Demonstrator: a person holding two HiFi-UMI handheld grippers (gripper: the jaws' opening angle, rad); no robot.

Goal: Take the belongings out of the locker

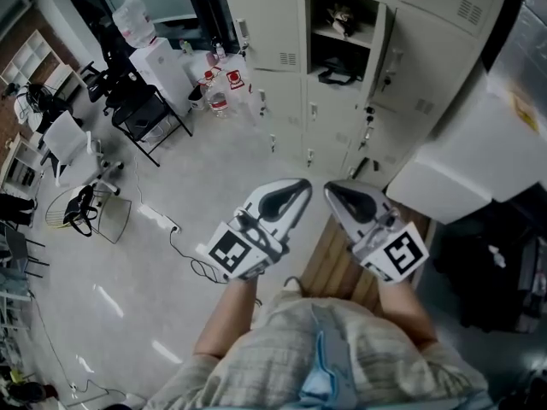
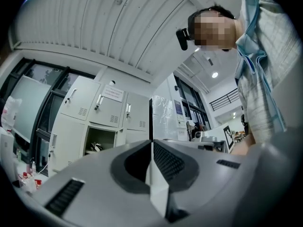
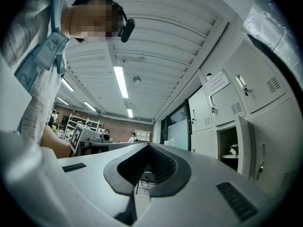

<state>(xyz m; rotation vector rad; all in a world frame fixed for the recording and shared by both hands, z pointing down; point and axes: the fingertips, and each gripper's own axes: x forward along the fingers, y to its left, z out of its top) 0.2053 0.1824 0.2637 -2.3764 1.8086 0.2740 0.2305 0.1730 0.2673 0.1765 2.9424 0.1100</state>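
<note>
1. The left hand-held gripper (image 1: 292,195) (image 2: 151,148) is clenched. Its jaws meet along one seam and nothing sits between them.
2. The right hand-held gripper (image 1: 338,195) (image 3: 147,149) is also clenched and empty. Its jaws touch at the tips, and only the room shows through the hollow behind them.
3. In the head view, both hand-held grippers sit side by side in front of the person's torso, tips near each other and pointing toward the lockers.
4. A slatted wooden bench (image 1: 335,267) lies under the right hand-held gripper.
5. The open locker (image 1: 316,24) (image 2: 90,141) (image 3: 222,143) stands ahead, well apart from both hand-held grippers. Its door (image 1: 382,45) (image 3: 246,145) is swung out to the right.
6. The belongings are inside the locker:
   - a light and dark item (image 1: 344,20) (image 2: 96,147) (image 3: 233,149) on the upper shelf; what it is cannot be told.
   - a flat dark item (image 1: 338,77) on the level below.
7. The neighbouring locker doors are closed.
8. A large white box (image 1: 479,156) stands to the right of the locker bank.
9. To the left, a water dispenser (image 1: 162,71) stands beside a black chair (image 1: 149,114), and a cable (image 1: 184,242) trails across the floor.
</note>
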